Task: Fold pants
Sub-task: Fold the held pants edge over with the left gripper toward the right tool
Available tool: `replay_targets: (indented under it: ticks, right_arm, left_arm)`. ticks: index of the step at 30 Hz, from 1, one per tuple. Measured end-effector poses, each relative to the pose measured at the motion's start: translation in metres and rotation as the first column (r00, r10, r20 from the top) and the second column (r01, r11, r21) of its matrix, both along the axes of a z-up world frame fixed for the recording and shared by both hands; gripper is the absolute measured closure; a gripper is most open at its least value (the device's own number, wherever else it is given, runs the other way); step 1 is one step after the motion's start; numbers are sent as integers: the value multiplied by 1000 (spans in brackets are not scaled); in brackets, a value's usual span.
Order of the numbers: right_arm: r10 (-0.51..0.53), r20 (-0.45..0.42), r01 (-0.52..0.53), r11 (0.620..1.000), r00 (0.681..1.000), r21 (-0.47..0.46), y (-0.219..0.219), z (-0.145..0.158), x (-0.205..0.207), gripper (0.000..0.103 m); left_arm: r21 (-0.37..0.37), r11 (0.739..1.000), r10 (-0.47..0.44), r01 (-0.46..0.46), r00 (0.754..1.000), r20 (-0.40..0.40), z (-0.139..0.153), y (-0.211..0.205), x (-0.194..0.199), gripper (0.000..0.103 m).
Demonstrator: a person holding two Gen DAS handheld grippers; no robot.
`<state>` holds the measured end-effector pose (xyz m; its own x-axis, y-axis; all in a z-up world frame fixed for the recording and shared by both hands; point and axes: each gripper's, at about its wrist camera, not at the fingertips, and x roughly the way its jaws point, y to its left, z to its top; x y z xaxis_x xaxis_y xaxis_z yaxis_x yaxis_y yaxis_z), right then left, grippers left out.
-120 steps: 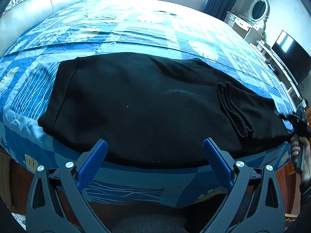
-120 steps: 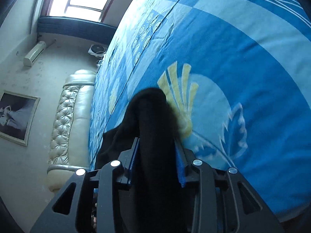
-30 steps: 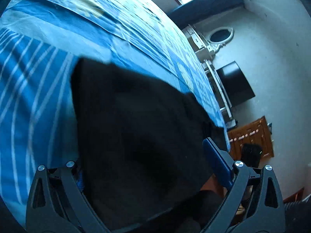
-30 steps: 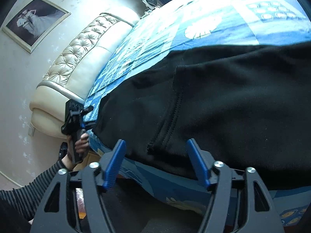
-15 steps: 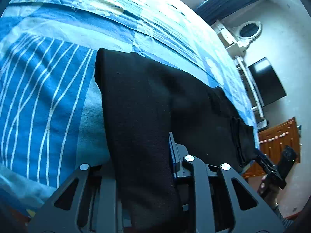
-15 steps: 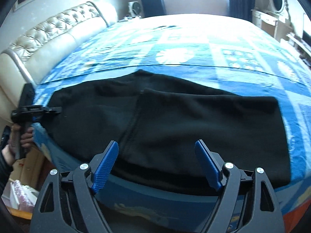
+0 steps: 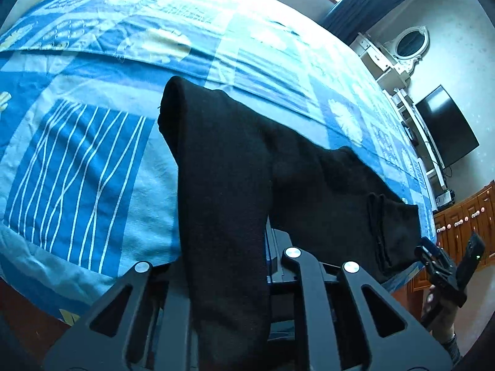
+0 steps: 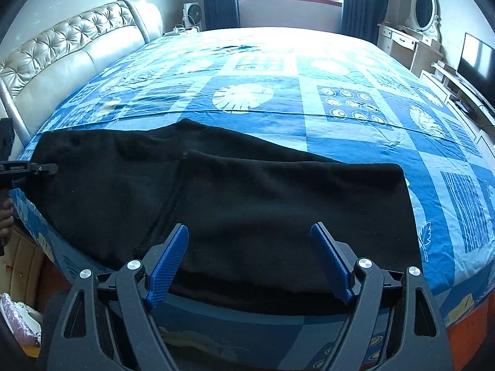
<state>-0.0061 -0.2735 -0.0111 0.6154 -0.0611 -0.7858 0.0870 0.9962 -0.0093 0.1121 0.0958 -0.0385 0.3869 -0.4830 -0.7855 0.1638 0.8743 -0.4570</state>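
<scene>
The bed (image 8: pixel 355 71) filled both views, its quilt a thin printed cotton in blue and white squares, leaves and stripes, lying flat with a few soft creases. Across its near edge lay the pants (image 8: pixel 247 204), black, thick and matte like fleece, already doubled: in the right wrist view the upper layer ended in a stitched edge running from about 11 o'clock down toward 7 o'clock, with the lower layer spreading on toward 9 o'clock.

Your left gripper (image 7: pixel 229 247) was clamped on the pants, a broad band of cloth rising from between the jaws toward 12 o'clock and draping off to the cuffs at 3 o'clock. Your right gripper (image 8: pixel 247 259) stood wide apart and held nothing, its ribbed blue fingers (image 8: pixel 167 262) hovering just over the near hem at 6 o'clock.

The step in hand looked like bringing the left end over the folded part. To do it well, you needed to lift that end only enough to clear the cloth beneath, carry it straight toward 3 o'clock, and lay its edge square on the far edge. Fleece that heavy would likely sag and drag the lower layer, so you probably wanted the right gripper pinning or pinching the near hem while the left travelled.

A padded cream headboard (image 8: pixel 62 52) sat at 10 o'clock in the right wrist view.
</scene>
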Motion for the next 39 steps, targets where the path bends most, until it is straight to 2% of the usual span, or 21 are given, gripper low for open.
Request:
replay_targets:
  ticks: [6,12,21,29,39]
  right_arm:
    - [-16,1,16,1000,1000,1,-4,4,0,23]
    - [-18,13,18,1000,1000,6,-7,11,0,23]
    - [-8,39,8,1000,999,9,-12,24,-6,22]
    - [-28,59,27,999,998,17,-33,31,-14,22]
    - [-94,71,91,995,993,41,-74,33,-24,22]
  left_arm:
    - [-3,1000,-26,26,999,43,32,-24,-5,89]
    - [12,995,-96,95,990,105,65,-62,-15,90]
    - [41,980,-200,196,969,144,93,-125,-26,90]
    - [77,961,-273,264,952,138,92,-181,-30,90]
    - [166,922,-370,349,922,112,71,-264,-41,90]
